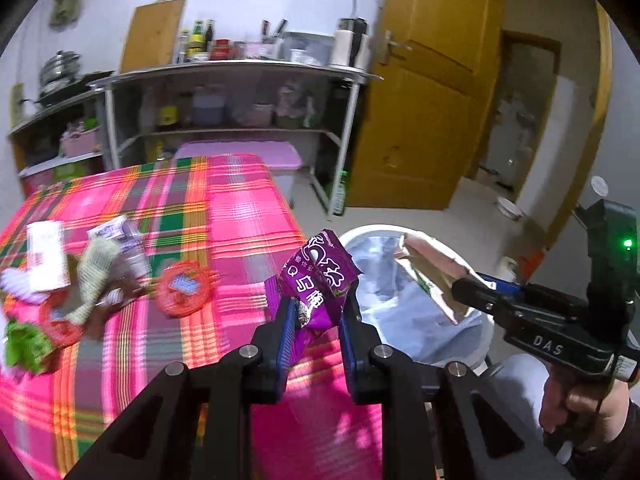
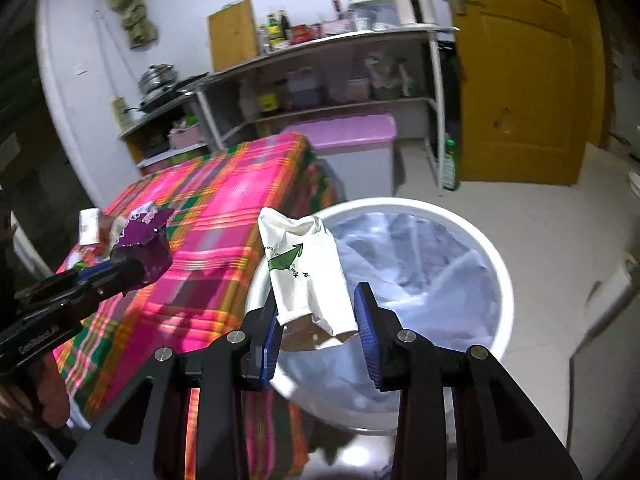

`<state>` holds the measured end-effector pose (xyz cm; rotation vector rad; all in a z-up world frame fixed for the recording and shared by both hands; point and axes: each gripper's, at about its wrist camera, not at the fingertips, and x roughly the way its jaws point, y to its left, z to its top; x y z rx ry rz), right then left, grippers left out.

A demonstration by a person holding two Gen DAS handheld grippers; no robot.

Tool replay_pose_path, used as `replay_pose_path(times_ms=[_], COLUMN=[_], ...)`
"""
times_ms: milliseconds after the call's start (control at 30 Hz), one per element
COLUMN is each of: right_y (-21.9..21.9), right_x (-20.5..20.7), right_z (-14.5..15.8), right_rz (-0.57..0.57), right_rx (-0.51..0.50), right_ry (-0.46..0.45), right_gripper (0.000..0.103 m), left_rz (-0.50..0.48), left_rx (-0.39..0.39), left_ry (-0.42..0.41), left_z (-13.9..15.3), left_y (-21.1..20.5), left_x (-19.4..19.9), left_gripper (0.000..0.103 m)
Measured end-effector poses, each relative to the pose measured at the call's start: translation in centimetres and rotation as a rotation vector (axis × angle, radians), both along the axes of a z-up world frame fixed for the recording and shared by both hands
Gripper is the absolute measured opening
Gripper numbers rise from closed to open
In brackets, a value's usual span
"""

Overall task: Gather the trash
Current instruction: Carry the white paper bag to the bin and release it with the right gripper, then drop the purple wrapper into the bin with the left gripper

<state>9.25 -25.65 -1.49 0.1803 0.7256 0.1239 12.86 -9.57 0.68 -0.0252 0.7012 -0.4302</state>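
Beside plaid table [image 1: 240,216], left tongs [image 1: 316,316] pinch crumpled purple wrapper [image 1: 320,276]; right tongs [image 2: 320,316] seemingly pinch white carton [image 2: 304,268].

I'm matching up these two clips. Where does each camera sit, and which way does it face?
Left wrist: on the left gripper, facing the table and shelves; its fingers hold a purple wrapper; the right gripper and its hand show.
Right wrist: on the right gripper, facing down into the bin; it holds a white bag; the left gripper shows.
Shared: table, bin, shelves, door.
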Motion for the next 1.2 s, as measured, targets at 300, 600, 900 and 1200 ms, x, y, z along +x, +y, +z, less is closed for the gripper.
replay_pose_path(times_ms=[300, 600, 900, 1200], right_y=[-3.5, -4.7, -5.0, -3.1], right_x=[0.7, 1.1, 0.7, -1.0], right_z=[-1.7, -2.7, -2.4, 0.7], right_rz=[-0.091, -0.124, -0.148, -0.1], right_rx=[0.002, 0.017, 0.025, 0.006], right_ry=[0.057, 0.104, 0.092, -0.021], right_gripper=[0.036, 0.041, 0.047, 0.047], left_rz=[-0.088, -0.166, -0.135, -0.046], left_rx=[-0.008, -0.003, -0.034, -0.046], left_ry=[0.061, 0.152, 0.155, 0.09], left_z=[-1.9, -3.9, -3.6, -2.0], left_y=[-4.5, -7.7, -6.8, -3.6], left_x=[3.8, 6.0, 5.9, 3.5], left_gripper=[0.022, 0.027, 0.043, 0.043])
